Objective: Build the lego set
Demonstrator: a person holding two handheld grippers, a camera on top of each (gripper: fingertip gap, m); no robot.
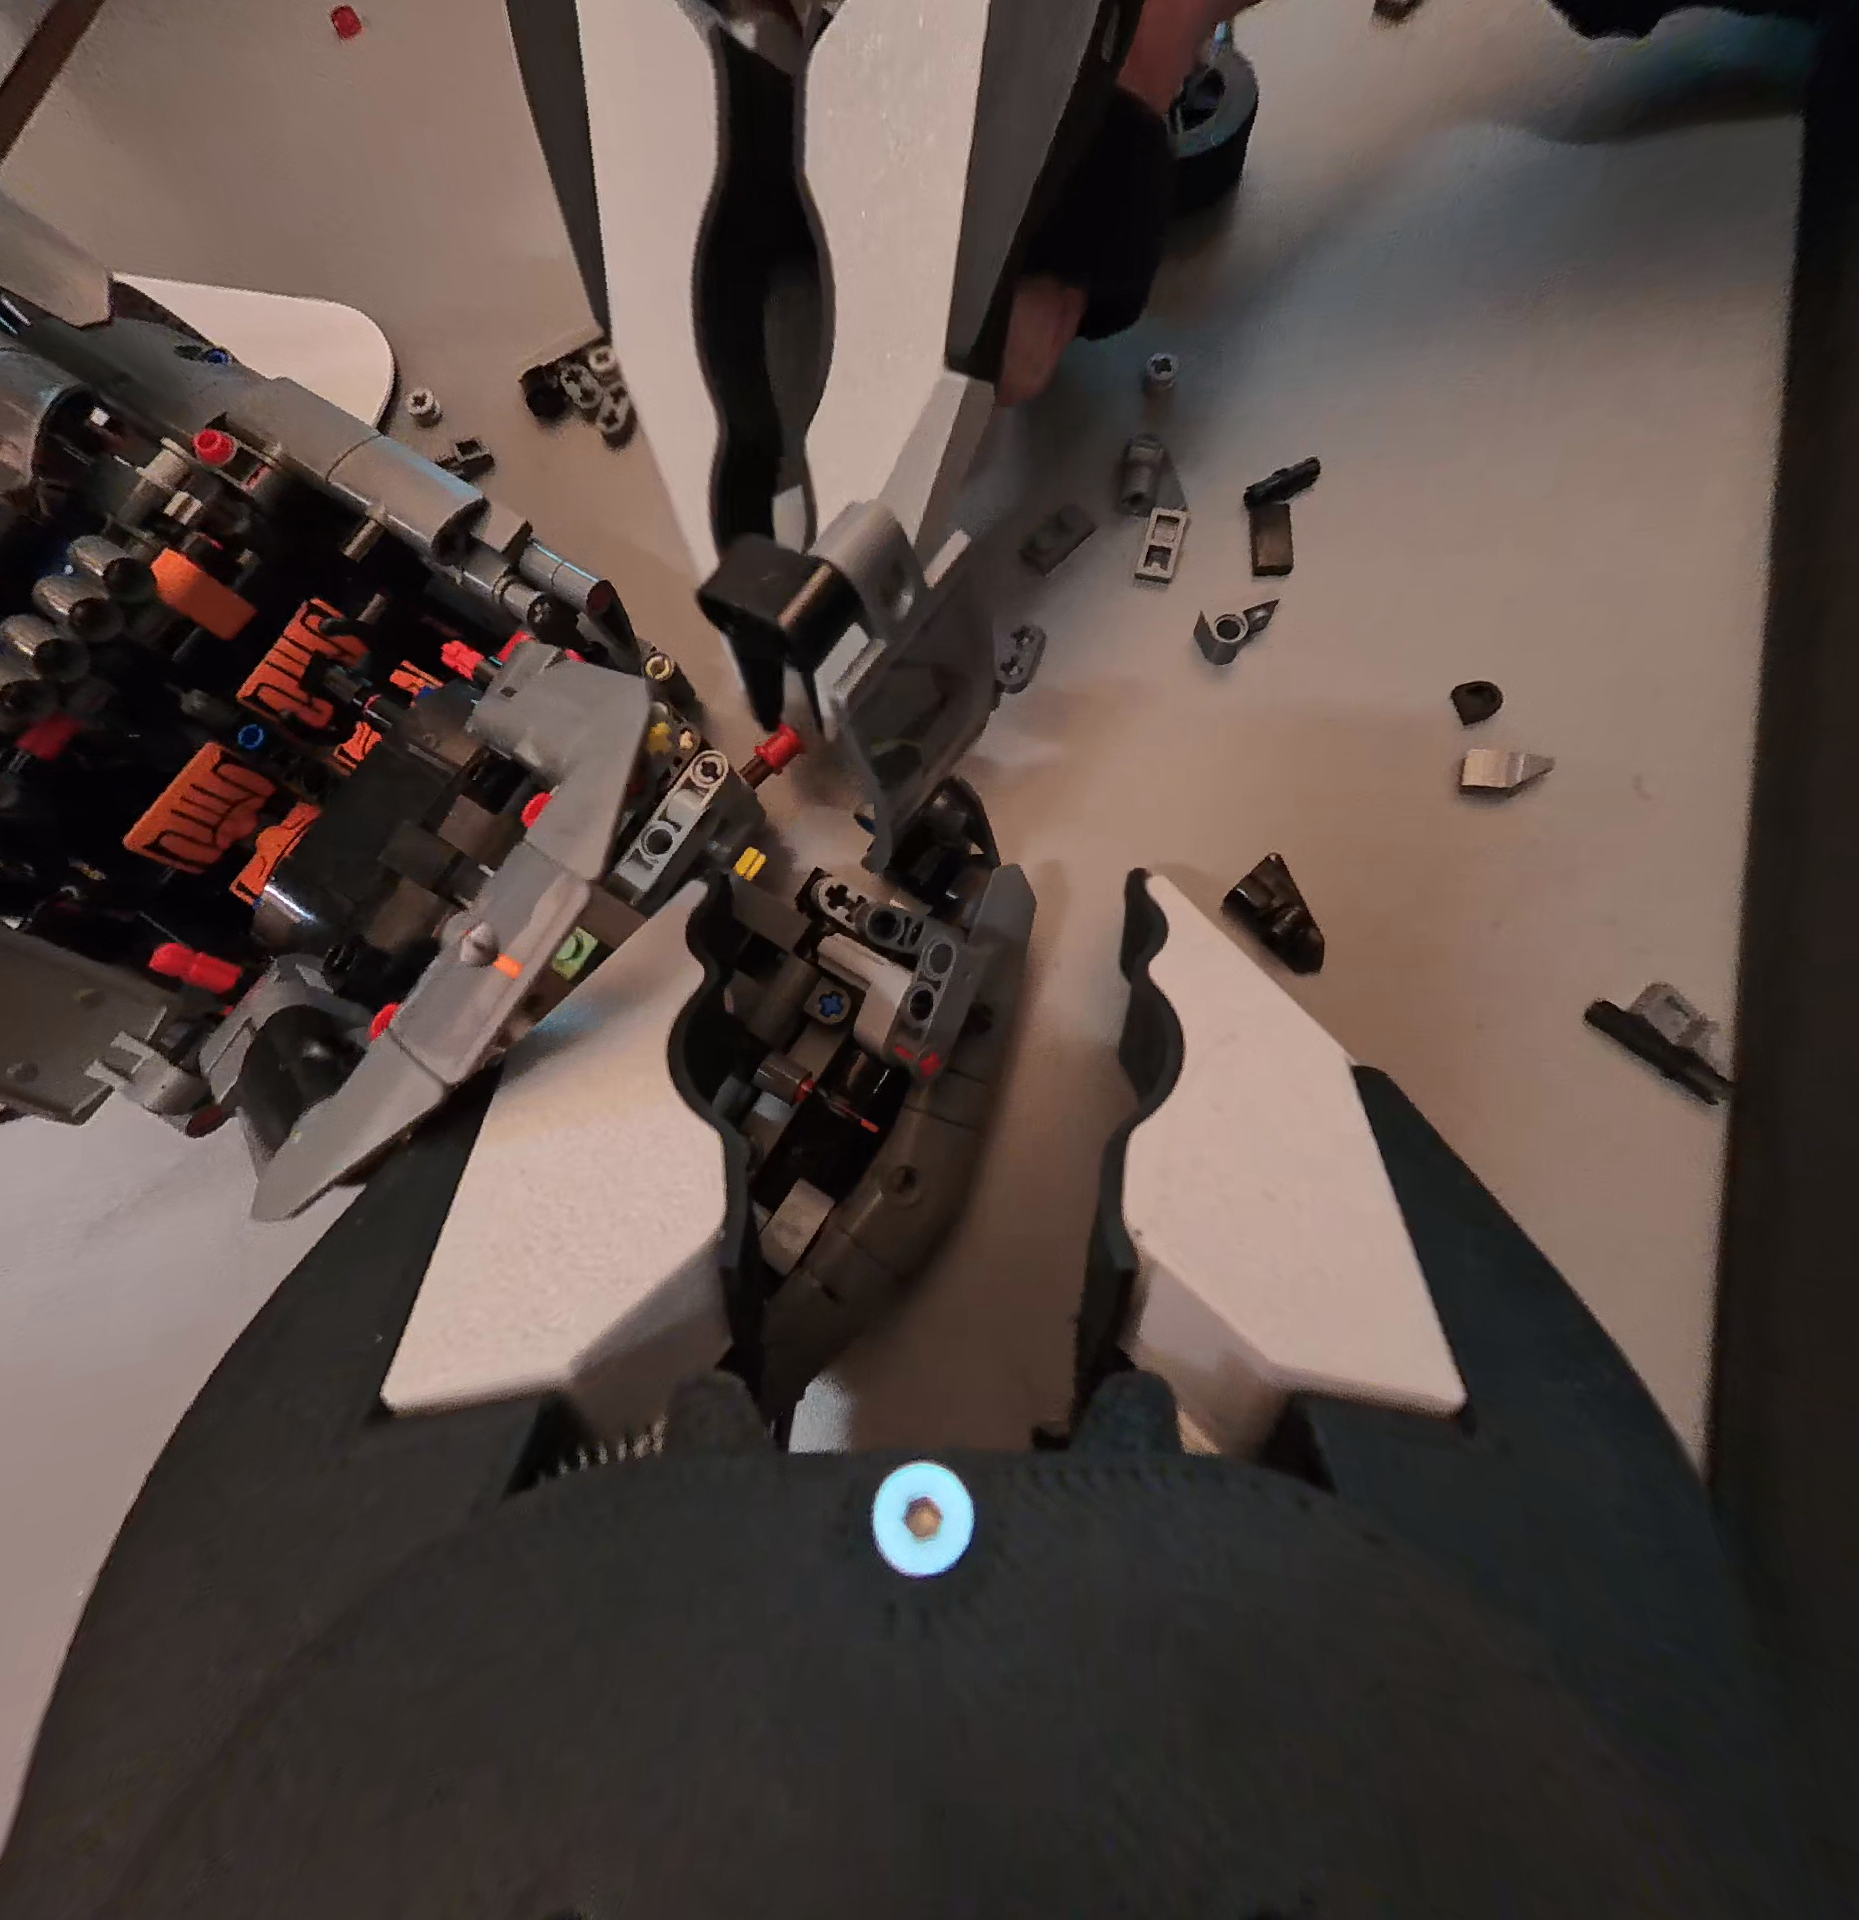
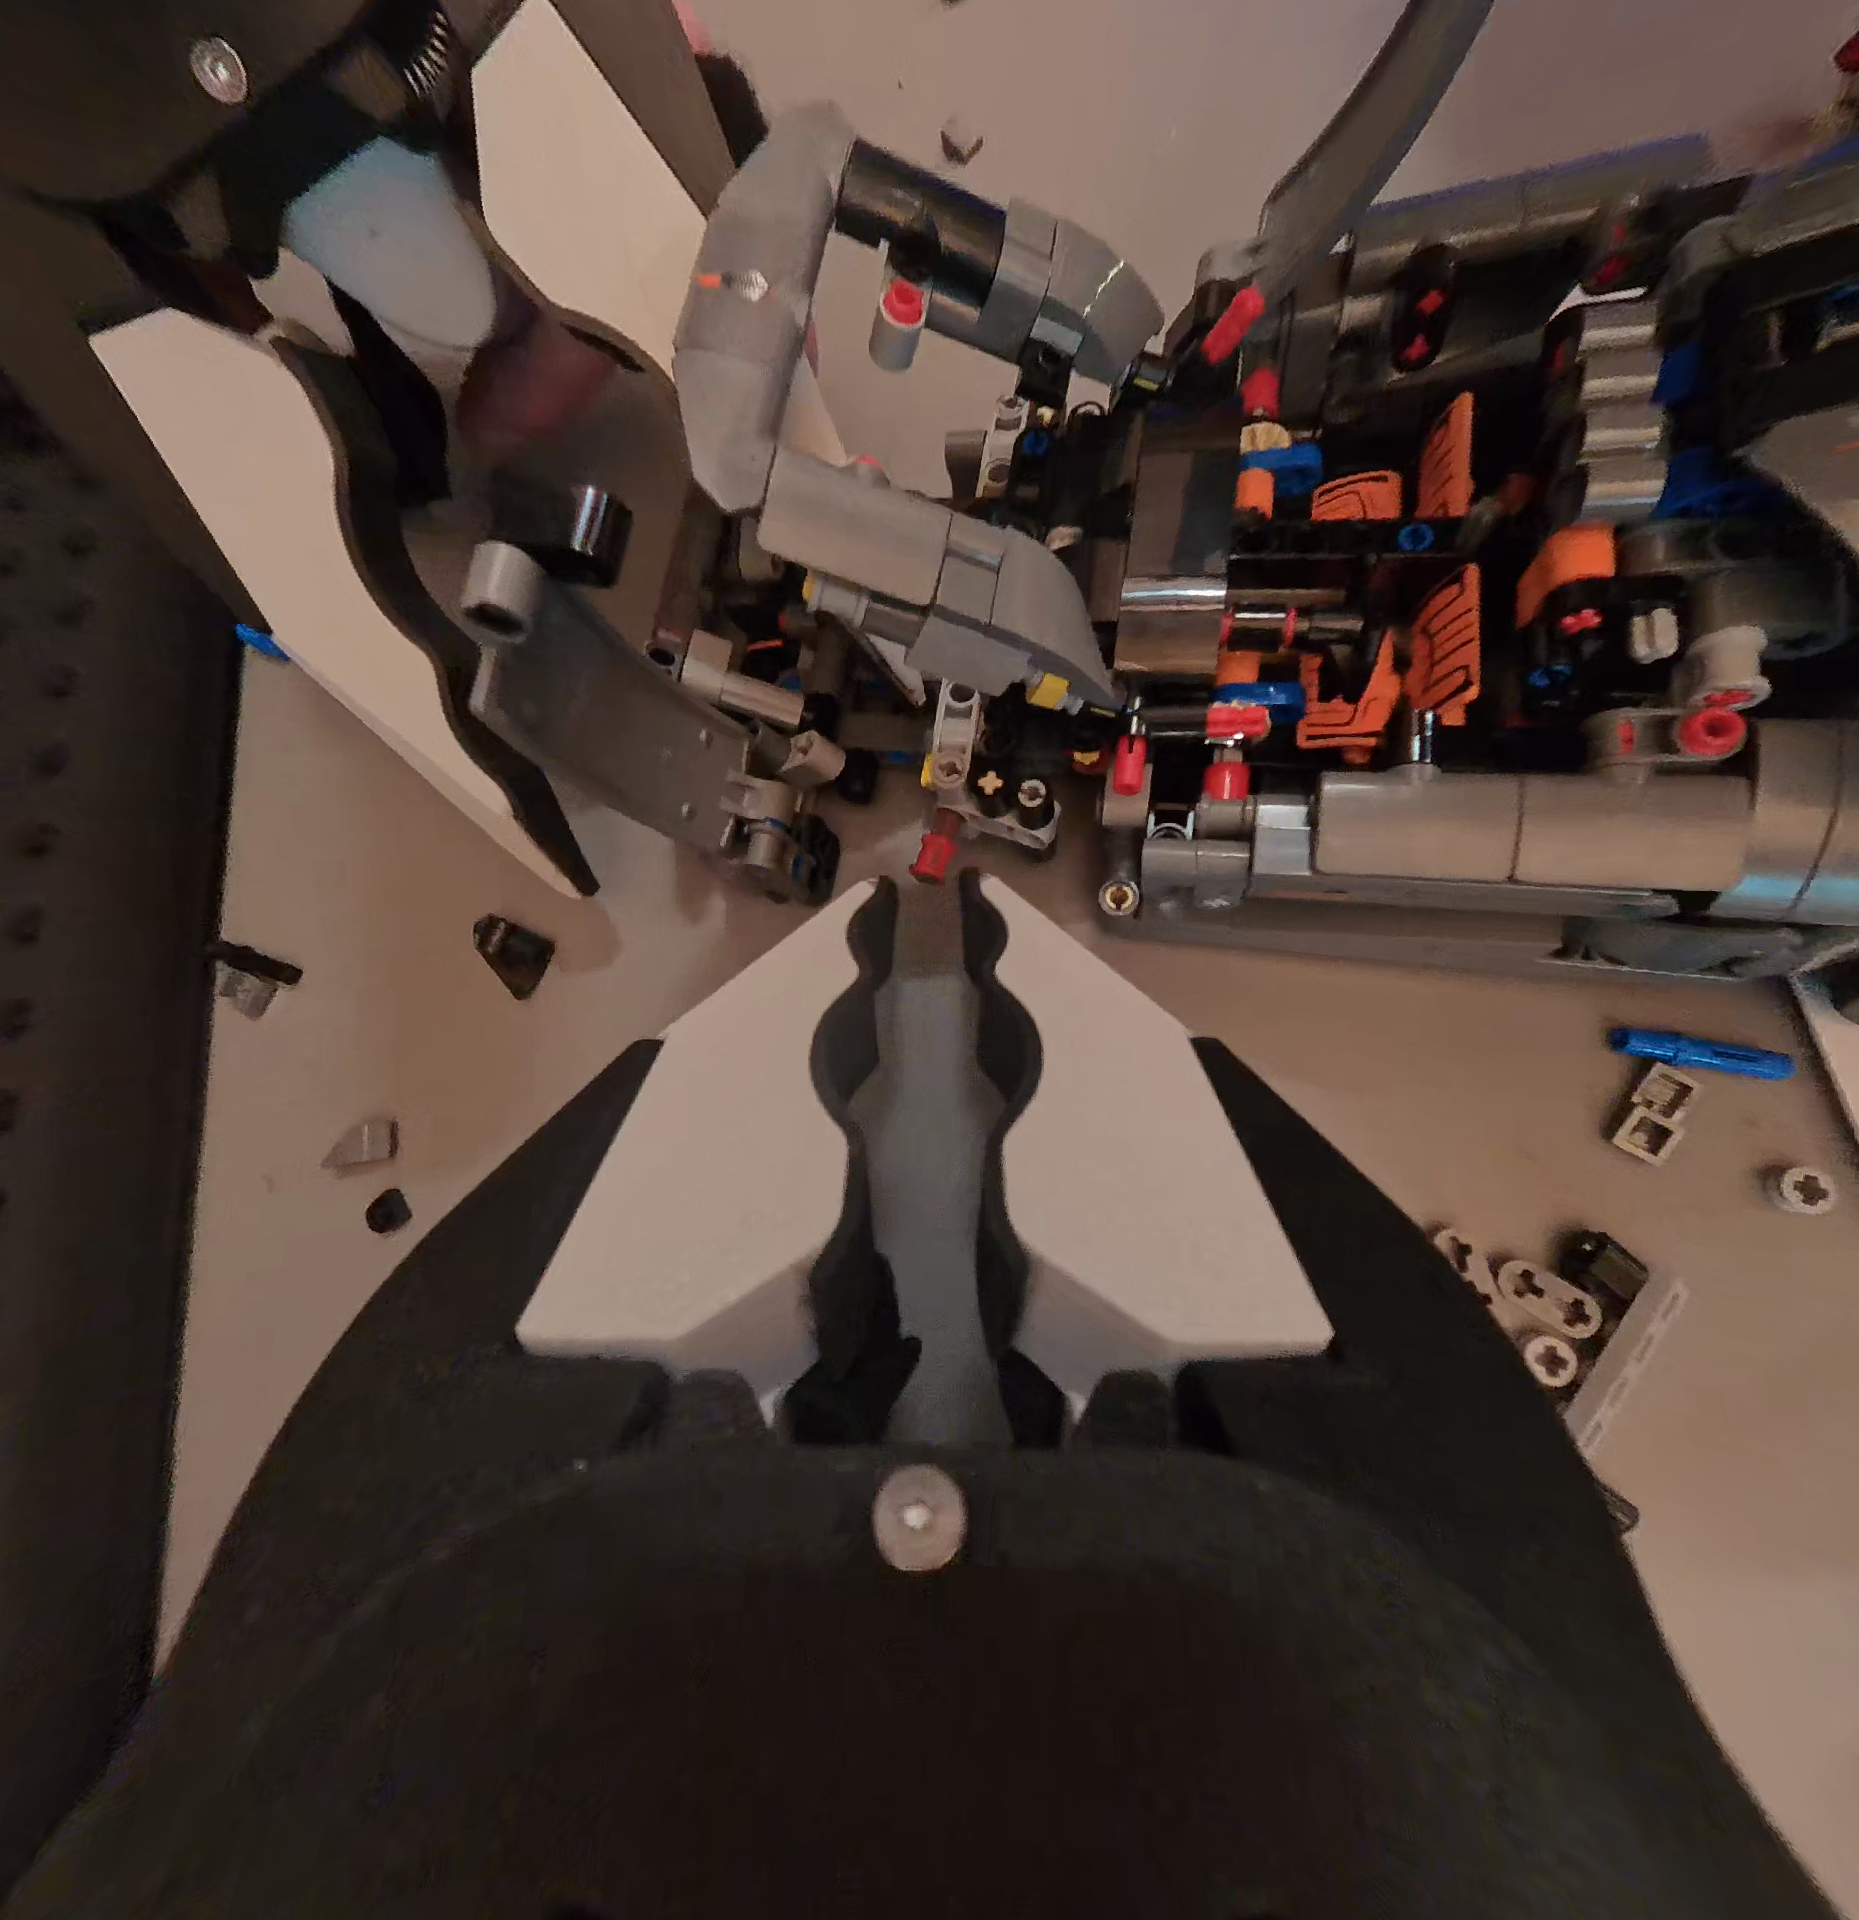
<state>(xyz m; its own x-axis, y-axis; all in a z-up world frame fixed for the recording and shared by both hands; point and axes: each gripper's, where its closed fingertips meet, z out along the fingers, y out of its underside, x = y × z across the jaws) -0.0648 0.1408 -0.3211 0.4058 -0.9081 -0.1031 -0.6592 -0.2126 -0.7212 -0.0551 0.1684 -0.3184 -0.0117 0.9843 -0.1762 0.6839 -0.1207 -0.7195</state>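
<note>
The left gripper (image 1: 920,904) is spread wide around a curved grey panel (image 1: 883,1195) hinged off the model (image 1: 281,748); one finger seems to touch it, the other stands clear. The right gripper (image 2: 920,883) is nearly closed and holds nothing, its tips just short of a red pin (image 2: 935,847) jutting from the model's corner. The step looks like seating that pin. Best to steady the panel first, then push straight along the pin's axis, not sideways.
</note>
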